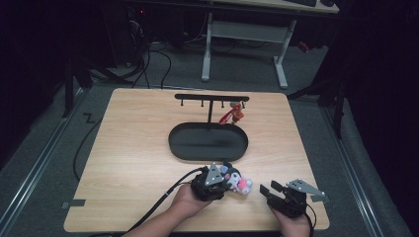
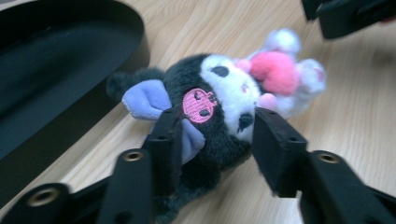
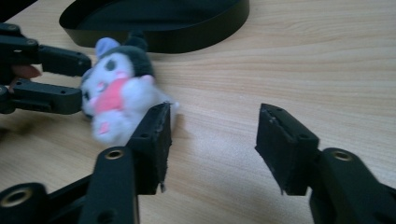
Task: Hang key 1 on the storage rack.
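A small plush toy (image 1: 238, 181) (image 2: 224, 88) (image 3: 116, 98) with a black head, purple ear, white face and pink body lies on the wooden table near the front edge. My left gripper (image 1: 229, 180) (image 2: 217, 126) is shut on the toy's head, one pad against the purple ear and the other against the face. To the toy's right my right gripper (image 1: 269, 189) (image 3: 212, 135) stands open with bare table between its jaws. Its left jaw is right beside the toy's white feet. In the right gripper view the left gripper (image 3: 79, 84) comes in from the left edge.
A black oval tray (image 1: 173, 143) (image 2: 70, 60) (image 3: 205, 28) sits mid-table just behind the toy. From its back rises a black T-shaped hook rack (image 1: 211, 97), with a red item (image 1: 231, 116) hanging at its right. Desk legs and cables stand on the floor beyond the table.
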